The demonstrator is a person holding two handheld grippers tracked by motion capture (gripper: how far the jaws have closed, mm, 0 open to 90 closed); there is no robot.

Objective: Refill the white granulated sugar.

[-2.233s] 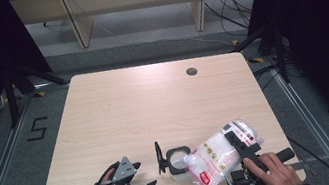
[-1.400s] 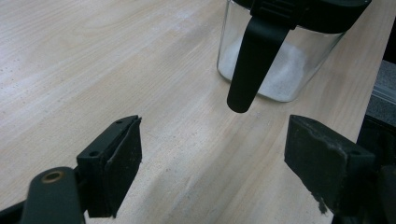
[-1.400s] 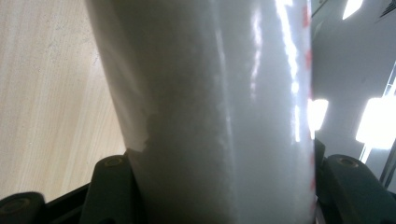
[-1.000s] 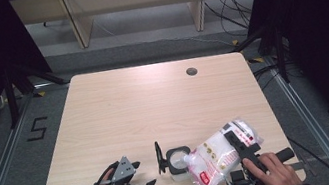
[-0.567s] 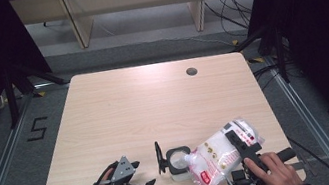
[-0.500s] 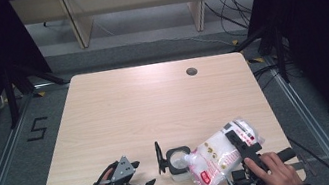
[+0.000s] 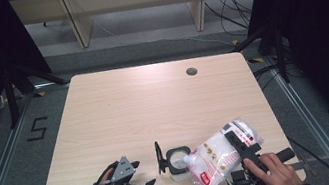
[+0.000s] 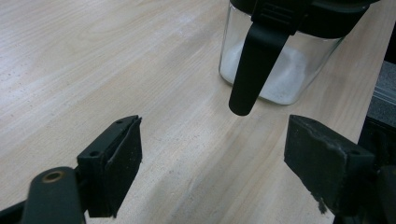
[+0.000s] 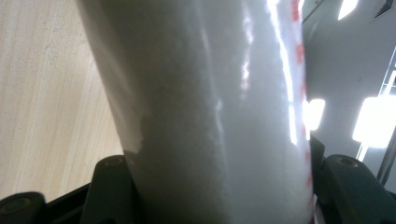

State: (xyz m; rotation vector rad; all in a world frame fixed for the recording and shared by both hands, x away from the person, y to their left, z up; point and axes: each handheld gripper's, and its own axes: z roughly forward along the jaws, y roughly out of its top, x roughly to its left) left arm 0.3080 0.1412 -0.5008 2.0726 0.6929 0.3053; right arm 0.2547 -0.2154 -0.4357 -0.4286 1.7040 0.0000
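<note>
The right tool grips a bag of white powder tilted over the jar; the left tool, jaws wide and holding nothing, sits just left of the jar on the table.

A lab-like recording bay: bare wooden table, black curtains, floor tape number.

White powder bag in right gripper, tilted over open jar; left gripper nearby.

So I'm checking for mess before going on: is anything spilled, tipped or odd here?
No spill shows. The clear plastic bag of white powder, clamped in the right gripper, leans over the glass jar with black rim, whose flip lid stands open. The left gripper waits open.
</note>
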